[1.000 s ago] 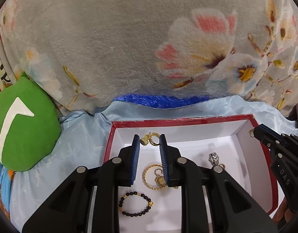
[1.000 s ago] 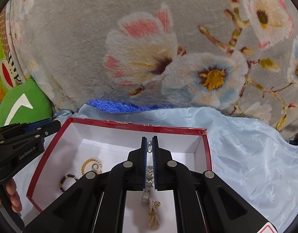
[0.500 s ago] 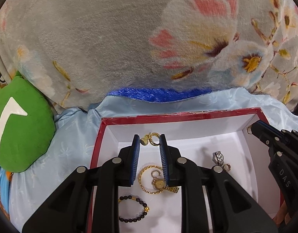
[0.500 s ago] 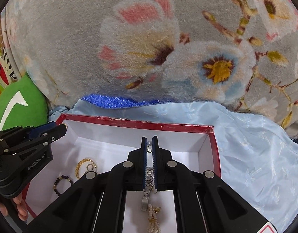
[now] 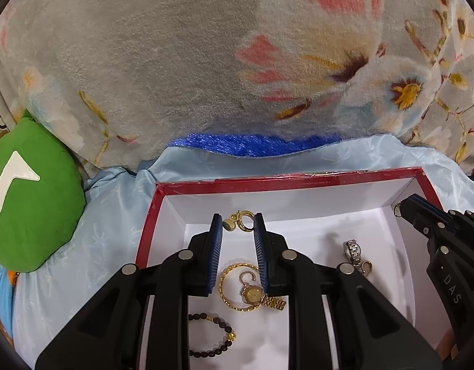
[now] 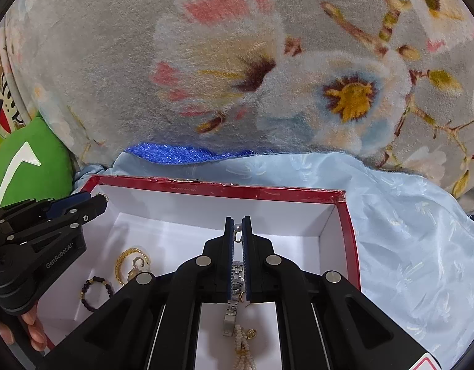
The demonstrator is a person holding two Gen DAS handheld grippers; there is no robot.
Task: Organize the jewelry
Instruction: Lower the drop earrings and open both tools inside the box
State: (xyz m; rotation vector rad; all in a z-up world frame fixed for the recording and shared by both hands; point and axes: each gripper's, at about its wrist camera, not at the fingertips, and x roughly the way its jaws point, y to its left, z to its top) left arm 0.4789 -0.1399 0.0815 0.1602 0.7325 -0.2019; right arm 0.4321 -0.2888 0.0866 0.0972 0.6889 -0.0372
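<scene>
A red box with a white inside lies on pale blue cloth. In the left wrist view it holds a gold hoop piece, a gold chain bracelet with a gold watch, a dark bead bracelet and a silver watch. My left gripper is open and empty above the box. My right gripper is shut on a small pearl earring over the box. Below it lie the silver watch and a pearl piece.
A grey floral blanket rises behind the box, with a blue fringe at its foot. A green cushion sits to the left. The blue cloth spreads to the right of the box.
Both grippers have moved a little forward and left over the box. The box has shifted right in the left wrist view. The jaws hold as before.
</scene>
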